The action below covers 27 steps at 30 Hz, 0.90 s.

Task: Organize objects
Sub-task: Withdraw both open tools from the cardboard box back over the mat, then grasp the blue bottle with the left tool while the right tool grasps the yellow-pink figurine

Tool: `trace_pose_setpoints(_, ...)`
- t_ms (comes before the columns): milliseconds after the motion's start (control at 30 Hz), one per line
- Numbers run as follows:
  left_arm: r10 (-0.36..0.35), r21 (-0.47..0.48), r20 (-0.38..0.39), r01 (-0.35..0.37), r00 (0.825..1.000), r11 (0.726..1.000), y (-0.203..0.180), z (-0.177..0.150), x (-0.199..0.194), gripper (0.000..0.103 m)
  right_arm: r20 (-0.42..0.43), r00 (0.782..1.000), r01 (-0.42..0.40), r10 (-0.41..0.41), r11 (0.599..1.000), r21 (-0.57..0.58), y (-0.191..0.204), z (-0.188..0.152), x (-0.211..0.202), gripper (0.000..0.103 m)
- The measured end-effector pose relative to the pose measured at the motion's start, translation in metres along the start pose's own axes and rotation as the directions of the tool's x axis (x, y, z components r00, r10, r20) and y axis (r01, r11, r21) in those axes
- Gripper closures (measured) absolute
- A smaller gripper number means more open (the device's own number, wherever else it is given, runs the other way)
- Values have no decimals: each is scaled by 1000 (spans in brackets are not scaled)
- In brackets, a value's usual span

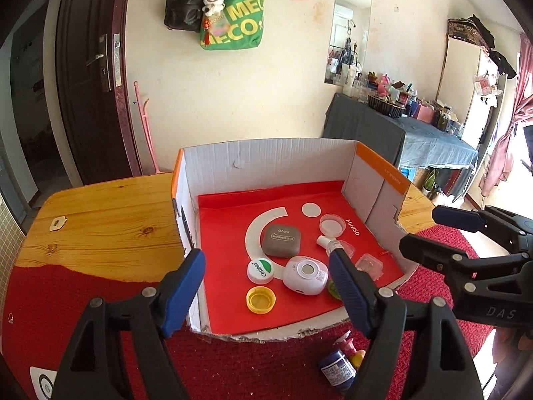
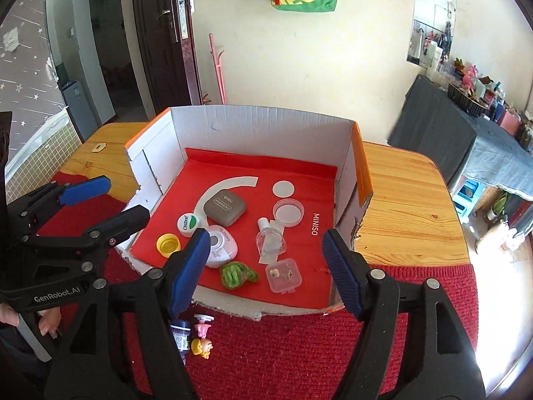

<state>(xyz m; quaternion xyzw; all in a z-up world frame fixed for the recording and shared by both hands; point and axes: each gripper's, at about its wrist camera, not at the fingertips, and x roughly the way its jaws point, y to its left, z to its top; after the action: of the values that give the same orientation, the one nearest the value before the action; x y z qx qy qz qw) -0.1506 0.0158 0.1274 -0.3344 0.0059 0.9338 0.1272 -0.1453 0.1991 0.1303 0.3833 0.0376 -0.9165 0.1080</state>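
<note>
- My left tool (image 1: 268,286) stands wide with nothing between its blue pads; it hangs over the near edge of the cardboard box (image 1: 266,153).
- My right tool (image 2: 265,270) also stands wide and empty, over the near part of the same box (image 2: 260,120).
- In the right wrist view, my left tool (image 2: 113,196) shows at the left, beside the box's left wall.
- The box sits on a wooden surface (image 2: 406,193) that is partly covered by a red knitted mat (image 2: 299,350). Its near wall is cut low and ragged.
- A red MINISO sheet (image 2: 299,166) lines the box floor. On it lie:
  - a grey eye-shadow compact (image 2: 225,208), near the middle;
  - a white-and-green cap (image 2: 186,224), just left of the compact;
  - a yellow cap (image 2: 168,245), open side up, near the left front;
  - a white and pink round device (image 2: 221,246), partly hidden behind my right tool's left finger;
  - a clear glass bottle (image 2: 270,240), lying on its side;
  - a clear round lid (image 2: 288,212), beyond the bottle;
  - a green fuzzy scrunchie (image 2: 236,275), near the front;
  - a small clear square case (image 2: 283,276), just right of the scrunchie.
- Outside the box, on the mat in front of its near wall, lie a dark blue jar (image 2: 181,335), a pink toy (image 2: 202,325) and a small yellow-haired figure (image 2: 201,346), close together.
</note>
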Motion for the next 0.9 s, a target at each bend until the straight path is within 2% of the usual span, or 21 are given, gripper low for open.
trace_pose_setpoints(167,5,-29,31,-5,1000,1000,-2,-25,-17,18,85,996,-5,6,1000,-19,6,-25,-27,21)
trace_pose_setpoints(267,13,-42,39,-12,999,999,-4,-41,-23,12,127,992,18,-14,999,-29,6,-41,-36,20)
trace_pose_setpoints(367,20,-49,37,-18,999,999,-6,-57,-25,12,142,990,10,-8,1000,-10,3,-55,-36,19)
trace_pose_setpoints(667,28,-85,-11,-28,1000,996,-7,-96,-11,12,114,993,20,-23,999,29,-1,-94,-11,18)
trace_pose_setpoints(900,27,-111,-55,-33,998,993,-1,-109,1,12,65,998,13,-15,999,39,-4,-111,10,18)
